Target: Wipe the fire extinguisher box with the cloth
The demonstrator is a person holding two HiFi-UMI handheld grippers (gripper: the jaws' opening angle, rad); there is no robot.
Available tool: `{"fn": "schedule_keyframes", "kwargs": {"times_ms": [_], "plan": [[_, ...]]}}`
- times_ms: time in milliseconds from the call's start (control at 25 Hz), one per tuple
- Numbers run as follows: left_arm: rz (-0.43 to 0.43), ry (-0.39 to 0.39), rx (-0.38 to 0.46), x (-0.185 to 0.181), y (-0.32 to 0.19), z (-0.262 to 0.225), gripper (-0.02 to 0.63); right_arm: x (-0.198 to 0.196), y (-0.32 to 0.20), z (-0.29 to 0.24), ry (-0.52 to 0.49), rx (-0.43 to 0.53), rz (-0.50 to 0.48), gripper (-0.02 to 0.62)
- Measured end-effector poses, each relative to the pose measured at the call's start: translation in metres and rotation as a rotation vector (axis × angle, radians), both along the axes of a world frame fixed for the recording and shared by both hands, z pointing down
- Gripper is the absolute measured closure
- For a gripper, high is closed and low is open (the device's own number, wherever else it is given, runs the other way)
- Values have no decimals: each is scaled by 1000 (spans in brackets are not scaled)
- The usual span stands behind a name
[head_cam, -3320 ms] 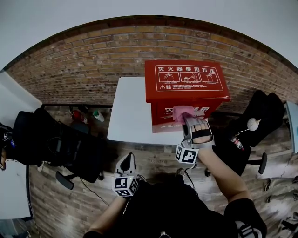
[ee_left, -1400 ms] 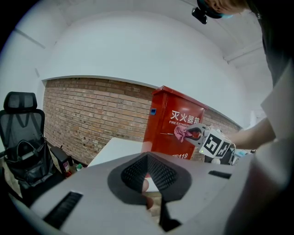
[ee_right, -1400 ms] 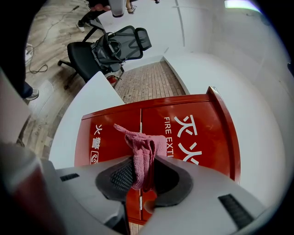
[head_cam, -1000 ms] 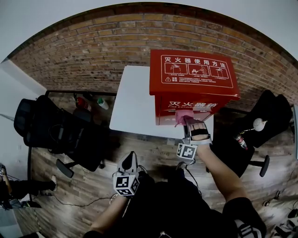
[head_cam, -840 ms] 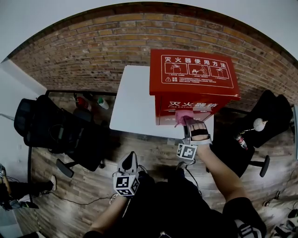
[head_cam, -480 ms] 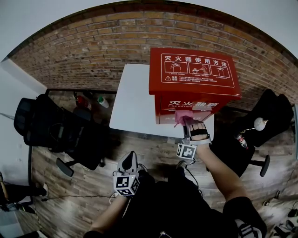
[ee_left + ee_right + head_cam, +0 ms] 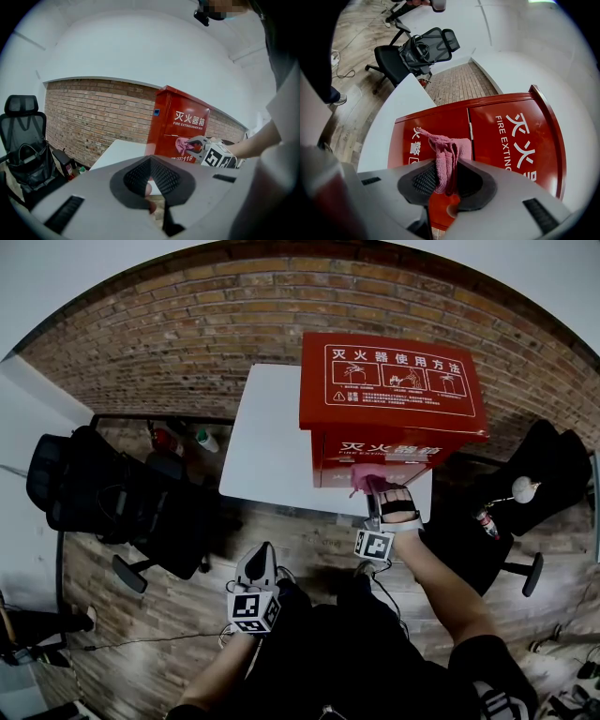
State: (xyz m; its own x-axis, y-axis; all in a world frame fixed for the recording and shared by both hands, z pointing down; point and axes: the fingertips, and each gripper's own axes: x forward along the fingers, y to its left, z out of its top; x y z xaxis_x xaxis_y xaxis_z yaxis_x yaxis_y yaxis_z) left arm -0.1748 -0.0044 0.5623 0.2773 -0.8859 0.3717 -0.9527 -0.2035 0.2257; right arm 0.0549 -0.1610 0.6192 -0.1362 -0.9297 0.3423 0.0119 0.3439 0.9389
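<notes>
A red fire extinguisher box [image 7: 392, 395] with white Chinese print stands on a white table [image 7: 270, 442] against the brick wall. My right gripper [image 7: 368, 489] is shut on a pink cloth [image 7: 361, 475], which presses on the lower front of the box [image 7: 497, 126]. In the right gripper view the cloth [image 7: 446, 161] bunches between the jaws, against the red door. My left gripper [image 7: 255, 570] hangs low near my body, away from the table, shut with nothing in it. From the left gripper view the box [image 7: 180, 129] and the cloth [image 7: 183, 146] show ahead.
A black office chair [image 7: 122, 512] with a bag stands left of the table. Another black chair [image 7: 525, 484] is at the right. Bottles [image 7: 178, 439] sit on the wooden floor by the brick wall.
The right gripper with the cloth has stayed on the lower front of the box, shifting only slightly. The left gripper has not moved.
</notes>
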Motion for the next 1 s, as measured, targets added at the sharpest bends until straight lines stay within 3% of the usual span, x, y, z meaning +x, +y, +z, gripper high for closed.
{"fn": "schedule_keyframes", "kwargs": {"times_ms": [1000], "plan": [[-37,-15,-23,-2,5,3,572,-2,2,63,16,-101,-8,492]]}}
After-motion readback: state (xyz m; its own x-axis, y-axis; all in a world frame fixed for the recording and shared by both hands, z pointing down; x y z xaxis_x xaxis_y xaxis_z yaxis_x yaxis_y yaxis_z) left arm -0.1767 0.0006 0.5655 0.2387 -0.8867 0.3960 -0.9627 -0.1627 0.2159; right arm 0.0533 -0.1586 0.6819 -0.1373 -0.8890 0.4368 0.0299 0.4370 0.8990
